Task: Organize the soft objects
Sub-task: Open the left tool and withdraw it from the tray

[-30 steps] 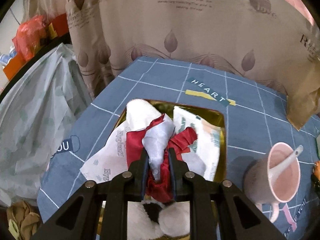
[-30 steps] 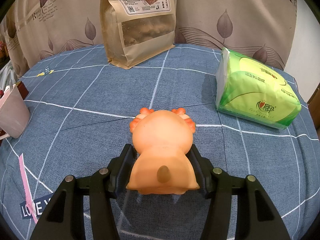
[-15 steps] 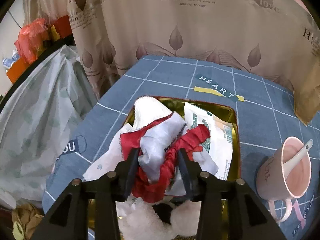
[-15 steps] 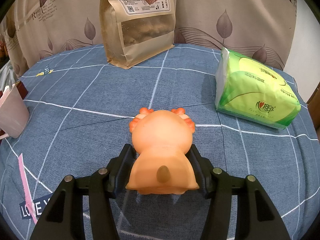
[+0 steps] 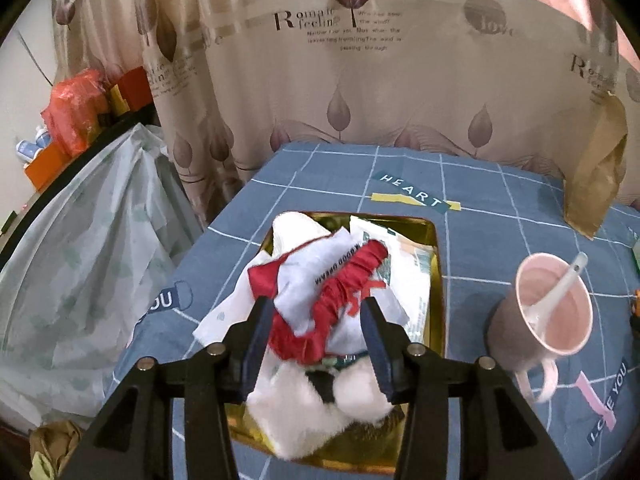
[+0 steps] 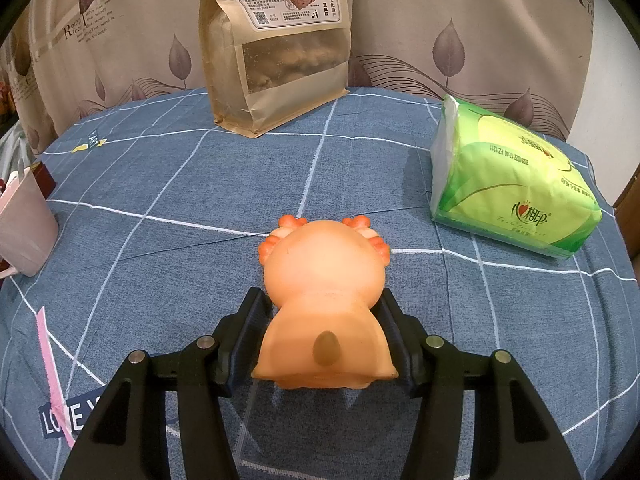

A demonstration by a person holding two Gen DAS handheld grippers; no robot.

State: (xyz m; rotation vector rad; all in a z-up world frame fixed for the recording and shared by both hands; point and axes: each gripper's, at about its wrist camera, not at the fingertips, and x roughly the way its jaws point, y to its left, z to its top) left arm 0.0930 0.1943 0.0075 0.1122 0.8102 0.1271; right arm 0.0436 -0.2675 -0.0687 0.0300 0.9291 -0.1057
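Toy [image 6: 326,300], squashy and smooth, sits near the tissue pack [image 6: 512,184], clamped at its body by our right gripper [image 6: 326,320], while our left gripper [image 5: 316,320] hangs unclenched over the cloth [image 5: 320,288].

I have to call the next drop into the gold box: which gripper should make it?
Right. The right gripper is clamped on the orange toy; the left gripper stands open above the gold box, holding nothing.

Left tool [image 5: 316,322] agape; right tool [image 6: 325,326] clamped.
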